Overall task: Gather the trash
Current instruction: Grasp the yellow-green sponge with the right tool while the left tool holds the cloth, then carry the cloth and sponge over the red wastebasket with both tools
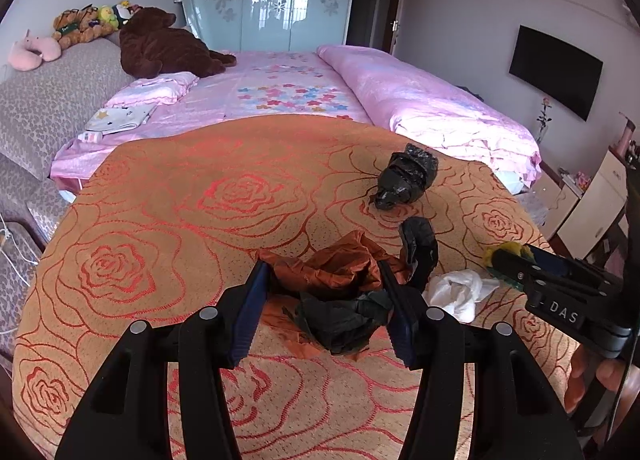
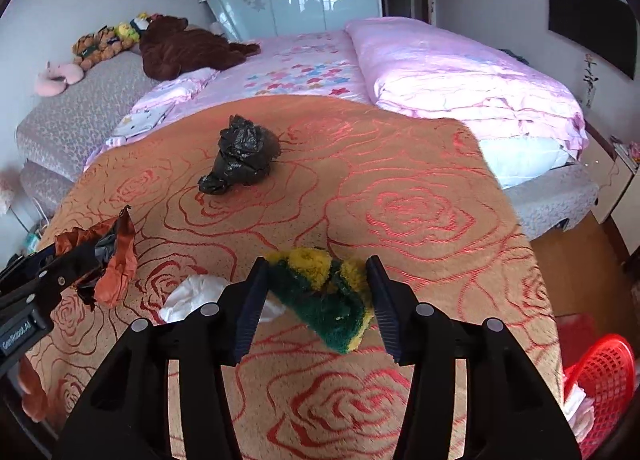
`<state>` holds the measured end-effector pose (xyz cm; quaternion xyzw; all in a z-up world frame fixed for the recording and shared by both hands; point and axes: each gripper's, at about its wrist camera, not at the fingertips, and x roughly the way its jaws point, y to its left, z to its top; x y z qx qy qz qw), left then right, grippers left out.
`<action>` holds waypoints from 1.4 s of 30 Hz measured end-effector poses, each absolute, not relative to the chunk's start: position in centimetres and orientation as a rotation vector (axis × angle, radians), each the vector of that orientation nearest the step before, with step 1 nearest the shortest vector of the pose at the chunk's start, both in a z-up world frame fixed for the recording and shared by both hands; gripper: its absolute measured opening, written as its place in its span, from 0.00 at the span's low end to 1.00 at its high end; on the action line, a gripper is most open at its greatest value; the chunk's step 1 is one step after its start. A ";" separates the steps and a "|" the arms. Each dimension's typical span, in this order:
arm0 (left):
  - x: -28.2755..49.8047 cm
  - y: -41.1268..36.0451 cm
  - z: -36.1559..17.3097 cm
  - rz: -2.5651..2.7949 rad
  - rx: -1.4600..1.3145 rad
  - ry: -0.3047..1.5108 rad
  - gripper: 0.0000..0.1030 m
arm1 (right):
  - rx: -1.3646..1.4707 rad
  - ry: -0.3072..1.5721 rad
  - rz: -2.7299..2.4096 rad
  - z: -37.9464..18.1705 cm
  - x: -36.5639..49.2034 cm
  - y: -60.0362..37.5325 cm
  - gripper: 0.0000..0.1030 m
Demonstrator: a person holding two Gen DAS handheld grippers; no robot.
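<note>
My left gripper (image 1: 322, 274) is shut on a crumpled orange-brown and black plastic bag (image 1: 336, 280), and both pads press into it just above the rose-patterned tablecloth (image 1: 160, 220). A bent yellow and green sponge (image 2: 324, 296) sits between the pads of my right gripper (image 2: 318, 266), which is shut on it. A crumpled white tissue (image 2: 192, 292) lies on the cloth between the two grippers. A knotted black bag bundle (image 2: 240, 156) rests farther back on the table. The right wrist view shows the left gripper (image 2: 86, 260) at the left edge with its bag.
Beyond the table stands a bed with pink bedding (image 1: 420, 100) and plush toys (image 1: 160, 44). A red mesh basket (image 2: 604, 380) stands on the floor at the table's right. A white cabinet (image 1: 592, 196) and a wall television (image 1: 556, 68) are on the right.
</note>
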<state>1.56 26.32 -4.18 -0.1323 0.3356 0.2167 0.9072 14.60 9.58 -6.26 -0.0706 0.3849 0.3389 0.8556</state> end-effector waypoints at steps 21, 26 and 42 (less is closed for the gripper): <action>0.9 22.2 -1.3 0.407 -0.199 0.643 0.50 | -0.052 0.692 0.635 -1.9 12.8 2.9 0.47; 1.1 20.7 -0.6 0.377 -0.178 0.634 0.50 | -0.038 0.672 0.624 -1.0 12.4 1.4 0.47; 2.4 17.0 0.0 0.269 -0.137 0.630 0.50 | -0.013 0.634 0.547 0.4 12.2 -3.4 0.47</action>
